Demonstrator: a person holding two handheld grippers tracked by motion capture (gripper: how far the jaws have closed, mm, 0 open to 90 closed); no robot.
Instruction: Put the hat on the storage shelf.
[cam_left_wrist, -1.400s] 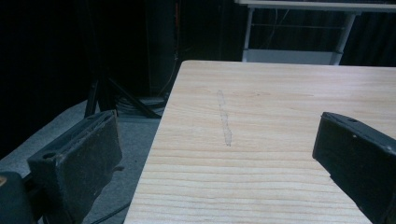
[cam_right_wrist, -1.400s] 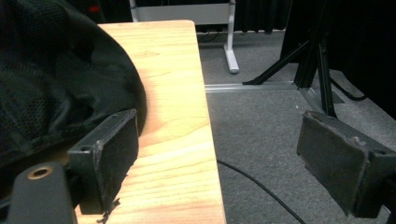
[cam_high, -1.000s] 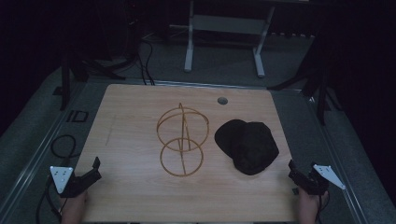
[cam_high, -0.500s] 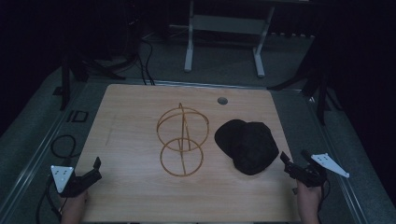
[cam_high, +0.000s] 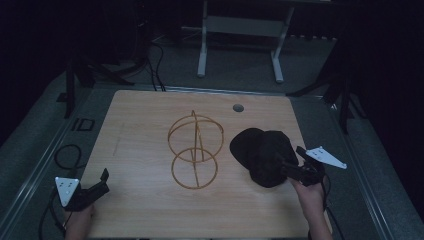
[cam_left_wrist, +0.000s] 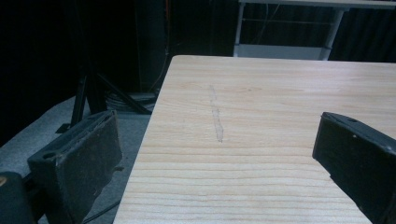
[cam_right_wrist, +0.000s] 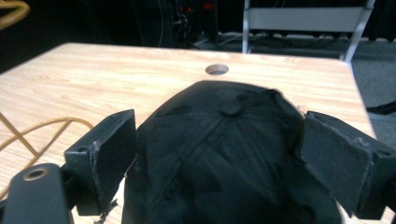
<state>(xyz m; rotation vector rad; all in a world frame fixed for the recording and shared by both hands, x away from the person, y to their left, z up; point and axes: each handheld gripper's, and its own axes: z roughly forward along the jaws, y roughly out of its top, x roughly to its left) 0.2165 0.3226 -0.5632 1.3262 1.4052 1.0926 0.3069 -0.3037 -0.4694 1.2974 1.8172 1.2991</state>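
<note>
A black cap (cam_high: 262, 155) lies on the right half of the wooden table (cam_high: 145, 125). In the right gripper view the cap (cam_right_wrist: 224, 140) sits between the two wide-apart jaws. My right gripper (cam_high: 289, 164) is open, at the cap's near right edge. Whether its jaws touch the fabric I cannot tell. A golden wire stand (cam_high: 195, 150) made of rings stands mid-table, left of the cap. My left gripper (cam_high: 103, 179) rests open at the front left corner, far from both. Its jaws (cam_left_wrist: 219, 158) frame bare wood.
A round hole (cam_high: 238, 107) pierces the table behind the cap. Part of the wire stand (cam_right_wrist: 42, 128) lies to the left in the right gripper view. Black cables (cam_high: 65, 155) trail on the grey floor at left. A white desk frame (cam_high: 240, 30) stands beyond the table.
My right gripper has moved from the table's right edge leftward onto the cap's near side, jaws now straddling it. The left gripper has stayed put.
</note>
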